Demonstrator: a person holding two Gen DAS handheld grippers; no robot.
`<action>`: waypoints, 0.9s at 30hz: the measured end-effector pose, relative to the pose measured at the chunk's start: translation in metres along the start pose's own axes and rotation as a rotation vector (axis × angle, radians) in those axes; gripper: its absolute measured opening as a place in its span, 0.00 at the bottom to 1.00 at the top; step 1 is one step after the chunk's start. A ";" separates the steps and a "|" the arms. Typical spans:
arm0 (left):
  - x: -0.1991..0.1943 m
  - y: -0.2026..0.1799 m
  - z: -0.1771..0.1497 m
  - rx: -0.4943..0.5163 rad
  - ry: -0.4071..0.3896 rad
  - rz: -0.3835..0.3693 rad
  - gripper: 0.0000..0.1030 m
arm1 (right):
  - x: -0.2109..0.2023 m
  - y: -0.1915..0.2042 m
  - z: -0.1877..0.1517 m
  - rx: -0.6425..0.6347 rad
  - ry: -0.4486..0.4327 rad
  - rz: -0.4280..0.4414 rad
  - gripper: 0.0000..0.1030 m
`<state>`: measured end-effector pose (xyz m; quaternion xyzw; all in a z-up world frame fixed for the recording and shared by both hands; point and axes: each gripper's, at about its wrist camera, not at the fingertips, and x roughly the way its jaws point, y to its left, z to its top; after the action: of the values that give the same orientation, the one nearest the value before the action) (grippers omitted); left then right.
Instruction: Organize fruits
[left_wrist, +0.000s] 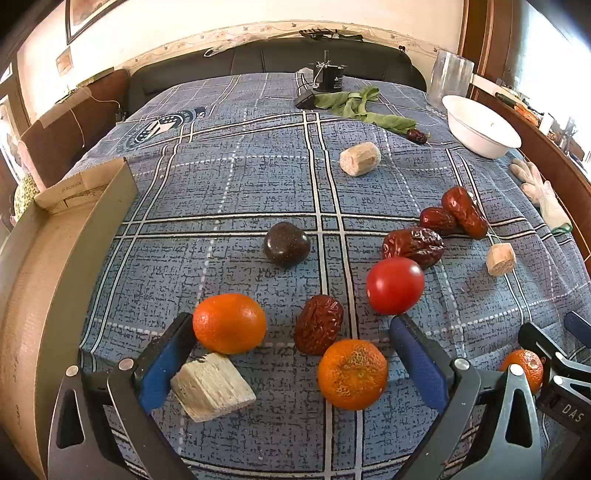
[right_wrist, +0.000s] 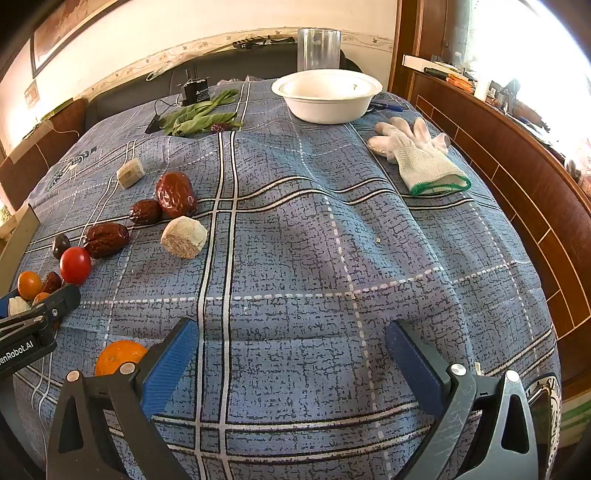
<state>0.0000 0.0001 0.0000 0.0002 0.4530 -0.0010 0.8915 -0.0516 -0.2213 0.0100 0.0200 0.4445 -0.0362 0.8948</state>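
Across the blue plaid cloth (right_wrist: 314, 240) we see white gloves (right_wrist: 421, 155) at two o'clock, leafy greens (right_wrist: 199, 118) at eleven, and behind them what may be a small black device (right_wrist: 195, 93). A cardboard box (left_wrist: 55, 258) stands at nine in the left view.

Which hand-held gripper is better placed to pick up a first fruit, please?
Left. The left hand-held gripper stands open over an orange and a red date; the right hand-held gripper has only bare cloth between its fingers.
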 end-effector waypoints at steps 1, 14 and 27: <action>0.000 0.000 0.000 0.000 0.000 0.000 1.00 | 0.000 0.000 0.000 0.000 0.000 0.000 1.00; 0.000 0.000 0.000 0.001 0.000 0.001 1.00 | 0.002 0.000 0.001 0.000 0.000 0.000 1.00; 0.000 0.001 0.001 0.014 0.016 -0.006 1.00 | 0.004 0.000 0.002 0.000 0.000 0.000 1.00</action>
<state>0.0008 0.0006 0.0003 0.0051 0.4599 -0.0070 0.8879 -0.0476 -0.2215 0.0082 0.0203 0.4444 -0.0361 0.8949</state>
